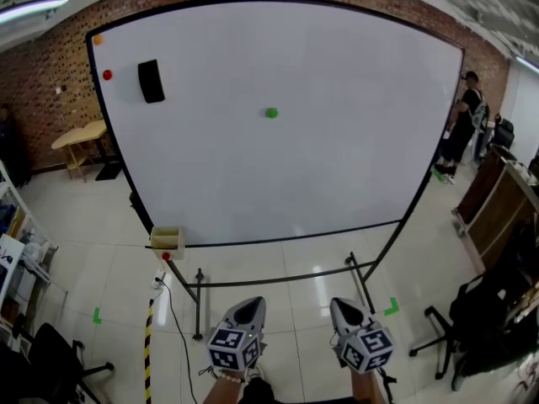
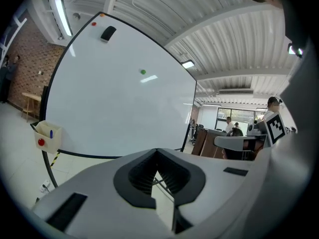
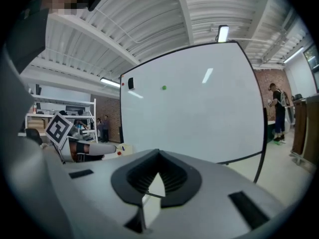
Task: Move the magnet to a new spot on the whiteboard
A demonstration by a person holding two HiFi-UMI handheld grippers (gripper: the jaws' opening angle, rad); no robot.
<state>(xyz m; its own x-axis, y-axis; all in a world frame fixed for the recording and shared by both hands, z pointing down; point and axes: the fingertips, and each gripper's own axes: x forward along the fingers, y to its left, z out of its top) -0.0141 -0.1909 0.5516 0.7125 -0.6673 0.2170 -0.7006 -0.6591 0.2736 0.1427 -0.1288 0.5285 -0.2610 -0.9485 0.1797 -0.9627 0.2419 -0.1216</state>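
While the left gripper (image 1: pixel 248 308) and right gripper (image 1: pixel 344 310) hang near, both clenched on nothing, the whiteboard (image 1: pixel 337 167) stands far off on a tiled floor (image 1: pixel 101 268) before a brick wall (image 1: pixel 50 66). It carries three magnets: one green magnet (image 1: pixel 271 113) near its centre, one red magnet (image 1: pixel 107 75) and one orange magnet (image 1: pixel 98 39) at far left. One black eraser (image 1: pixel 151 81) sits just right of the red magnet.

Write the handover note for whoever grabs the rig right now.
Left gripper: fingers shut, empty, held low, well short of the whiteboard.
Right gripper: same, shut and empty.
Green magnet sits mid-board; red magnet and orange magnet are at top left, by the black eraser.
Done: nothing, no magnet gripped.
Left: step up, grip a magnet, place it on a bare spot.
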